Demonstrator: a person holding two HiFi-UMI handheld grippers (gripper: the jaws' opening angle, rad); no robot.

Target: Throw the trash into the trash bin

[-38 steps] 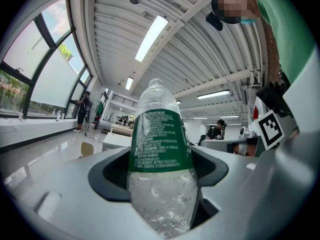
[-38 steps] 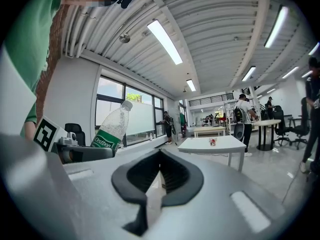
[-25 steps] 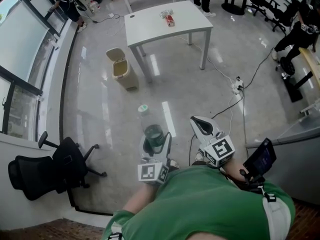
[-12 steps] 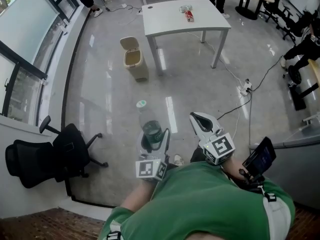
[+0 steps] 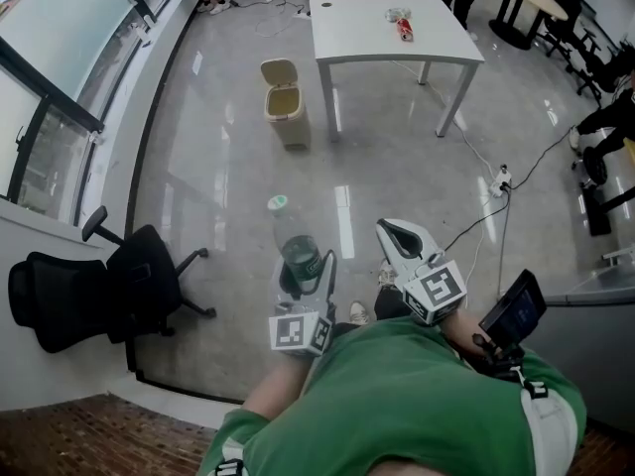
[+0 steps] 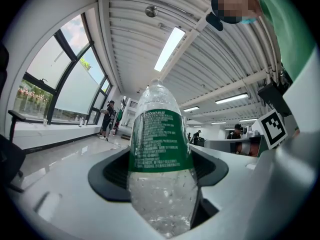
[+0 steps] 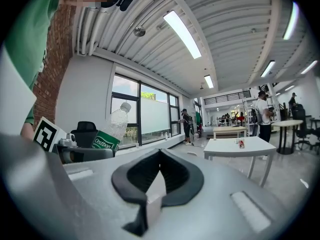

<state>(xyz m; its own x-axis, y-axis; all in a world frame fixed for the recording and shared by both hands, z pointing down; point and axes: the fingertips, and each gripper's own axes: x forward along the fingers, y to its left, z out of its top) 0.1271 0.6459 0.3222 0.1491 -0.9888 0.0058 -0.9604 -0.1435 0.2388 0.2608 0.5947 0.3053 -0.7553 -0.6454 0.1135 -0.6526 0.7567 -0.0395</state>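
Bin (image 5: 285,117) on floor (image 5: 228,186) just L of table (image 5: 357,30); small items (image 5: 401,23) on tabletop; chair (image 5: 99,294) by L window (image 5: 60,38).

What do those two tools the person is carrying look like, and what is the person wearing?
Both the left gripper and the right gripper are smooth white plastic shells that taper to a beak, with dark rubbery pads lining the jaws. Each carries a cube printed with black-and-white square markers. The person wears a green shirt.

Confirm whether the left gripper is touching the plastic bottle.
Touching. The left gripper view shows the black pads of the left gripper pressed against both sides of the plastic bottle, which is clamped between the jaws.
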